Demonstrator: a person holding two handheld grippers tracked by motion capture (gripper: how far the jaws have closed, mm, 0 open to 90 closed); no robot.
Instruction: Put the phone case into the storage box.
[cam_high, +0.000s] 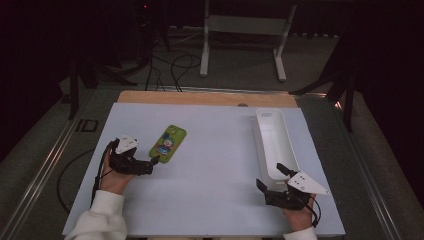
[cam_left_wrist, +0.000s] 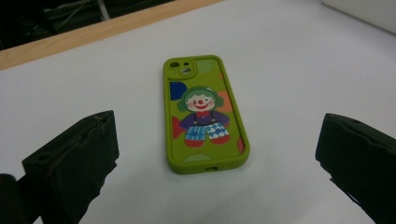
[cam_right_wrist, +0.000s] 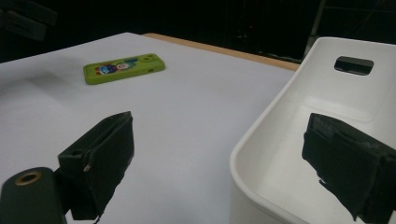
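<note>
From the high view, your left hand-held gripper (cam_high: 156, 160) sits just beside the green phone case (cam_high: 168, 143) lying flat on the tabletop (cam_high: 215, 165). In the left gripper view, the jaws are wide open around it. It looks light, soft and bendy, so pinch its long sides. In the right gripper view, your right hand-held gripper (cam_right_wrist: 219, 158) is wide open over the white tray (cam_right_wrist: 261, 135).

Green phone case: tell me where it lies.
In the high view the green phone case lies flat, left of centre on the white table, just beyond the open left gripper.
</note>
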